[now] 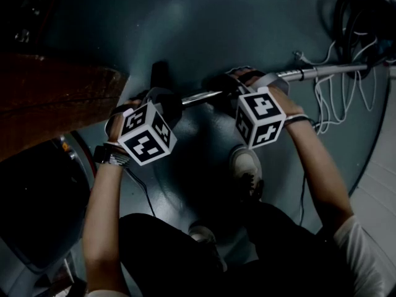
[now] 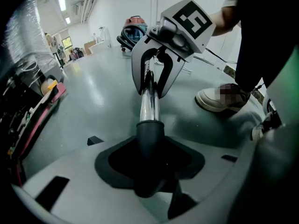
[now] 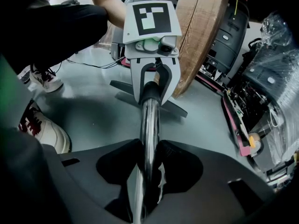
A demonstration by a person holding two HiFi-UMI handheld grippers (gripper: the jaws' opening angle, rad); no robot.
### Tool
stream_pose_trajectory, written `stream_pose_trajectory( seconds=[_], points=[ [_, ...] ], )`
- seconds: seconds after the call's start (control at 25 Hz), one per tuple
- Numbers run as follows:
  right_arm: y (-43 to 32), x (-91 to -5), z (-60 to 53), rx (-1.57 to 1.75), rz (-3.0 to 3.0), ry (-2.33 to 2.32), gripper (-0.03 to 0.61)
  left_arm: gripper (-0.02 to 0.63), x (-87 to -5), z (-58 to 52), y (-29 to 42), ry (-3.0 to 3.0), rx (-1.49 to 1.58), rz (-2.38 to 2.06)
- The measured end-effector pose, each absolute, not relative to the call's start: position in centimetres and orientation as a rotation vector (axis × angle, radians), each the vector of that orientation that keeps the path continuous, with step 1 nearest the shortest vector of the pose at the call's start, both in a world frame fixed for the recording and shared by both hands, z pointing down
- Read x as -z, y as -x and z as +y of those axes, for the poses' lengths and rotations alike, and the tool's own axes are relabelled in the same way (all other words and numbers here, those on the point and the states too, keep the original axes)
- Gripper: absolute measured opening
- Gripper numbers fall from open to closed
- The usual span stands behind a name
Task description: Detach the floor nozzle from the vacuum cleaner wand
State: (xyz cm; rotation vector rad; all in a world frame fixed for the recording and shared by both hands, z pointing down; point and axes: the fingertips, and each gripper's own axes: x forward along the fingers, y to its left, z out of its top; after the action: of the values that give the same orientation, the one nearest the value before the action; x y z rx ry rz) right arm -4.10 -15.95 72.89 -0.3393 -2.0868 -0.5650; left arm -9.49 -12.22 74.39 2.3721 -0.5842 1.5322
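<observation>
A chrome vacuum wand (image 1: 322,72) lies low over the grey floor and ends in the black floor nozzle (image 1: 159,76). In the left gripper view my left gripper (image 2: 149,171) is shut on the nozzle's black neck (image 2: 149,134), where the wand (image 2: 149,106) enters it. My right gripper (image 3: 147,171) is shut on the bare chrome wand (image 3: 149,125) a short way up the tube. In the head view the left gripper (image 1: 162,101) and the right gripper (image 1: 244,82) face each other along the tube. The nozzle's flat black head (image 3: 177,108) shows behind the left gripper.
A big wooden disc (image 3: 201,36) stands close behind the nozzle. White cables (image 1: 334,98) and a black hose (image 1: 359,17) lie by the wand's far end. The person's shoes (image 1: 247,166) are just under the wand. Wrapped machines and clutter (image 3: 261,101) line one side.
</observation>
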Motion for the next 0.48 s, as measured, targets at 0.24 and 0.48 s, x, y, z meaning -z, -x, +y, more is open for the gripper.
stream_pose_trajectory(
  seconds=[0.24,0.48],
  points=[
    [4.32,-72.49,-16.01,0.588,-2.088,0.335,0.164,0.178,-73.97,-12.40,9.77,-2.459,-1.637,-0.564],
    [4.45,-72.28,-15.71,0.578,-2.095,0.341,0.164,0.178,-74.04,-12.24,9.77,-2.452,-1.587,-0.565]
  ],
)
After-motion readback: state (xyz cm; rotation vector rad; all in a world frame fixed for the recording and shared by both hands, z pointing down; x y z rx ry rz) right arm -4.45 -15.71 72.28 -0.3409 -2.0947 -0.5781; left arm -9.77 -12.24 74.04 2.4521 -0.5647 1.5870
